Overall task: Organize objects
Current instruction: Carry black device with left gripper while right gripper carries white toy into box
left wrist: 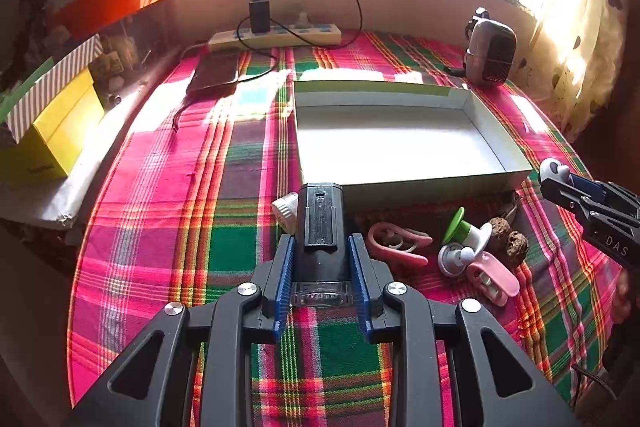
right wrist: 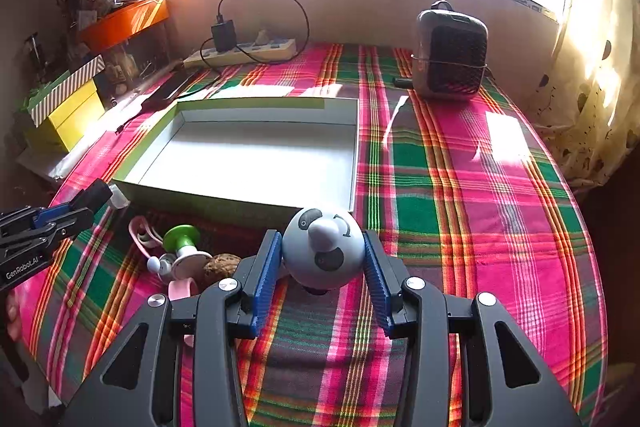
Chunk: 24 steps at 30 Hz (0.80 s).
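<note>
Left wrist view: left hand-held gripper (left wrist: 322, 259) tilts downward, clamping black device (left wrist: 320, 227); right hand-held gripper (right wrist: 322, 259) grips panda ball (right wrist: 324, 251).

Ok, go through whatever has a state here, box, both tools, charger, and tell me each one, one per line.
Box: open, nothing inside.
Left tool: shut on a black bike light.
Right tool: shut on a panda ball toy.
Black charger: plugged into the power strip.
Pink clip: lying loose on the cloth beside the box.
</note>
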Motion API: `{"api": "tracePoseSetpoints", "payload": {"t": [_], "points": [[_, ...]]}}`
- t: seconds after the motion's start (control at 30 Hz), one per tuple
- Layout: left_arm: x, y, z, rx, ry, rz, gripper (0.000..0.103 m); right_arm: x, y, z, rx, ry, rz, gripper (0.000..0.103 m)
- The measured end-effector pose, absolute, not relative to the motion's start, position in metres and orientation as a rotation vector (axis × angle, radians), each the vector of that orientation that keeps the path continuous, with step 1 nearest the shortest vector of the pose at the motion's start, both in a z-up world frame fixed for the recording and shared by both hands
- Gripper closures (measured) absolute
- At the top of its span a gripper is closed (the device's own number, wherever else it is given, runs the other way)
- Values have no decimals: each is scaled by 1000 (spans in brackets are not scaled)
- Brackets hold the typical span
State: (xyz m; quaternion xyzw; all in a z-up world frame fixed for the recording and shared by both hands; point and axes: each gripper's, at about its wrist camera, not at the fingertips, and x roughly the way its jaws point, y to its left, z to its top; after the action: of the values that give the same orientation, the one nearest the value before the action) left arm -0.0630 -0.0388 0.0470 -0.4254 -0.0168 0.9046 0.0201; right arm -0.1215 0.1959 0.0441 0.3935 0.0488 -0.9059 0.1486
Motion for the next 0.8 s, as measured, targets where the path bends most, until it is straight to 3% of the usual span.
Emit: {"api": "tracePoseSetpoints", "payload": {"t": [0.8], "points": [[-179,-26,41,-1316,-54,2740,78,-228,131,41,1163,178,-2478,61]]}}
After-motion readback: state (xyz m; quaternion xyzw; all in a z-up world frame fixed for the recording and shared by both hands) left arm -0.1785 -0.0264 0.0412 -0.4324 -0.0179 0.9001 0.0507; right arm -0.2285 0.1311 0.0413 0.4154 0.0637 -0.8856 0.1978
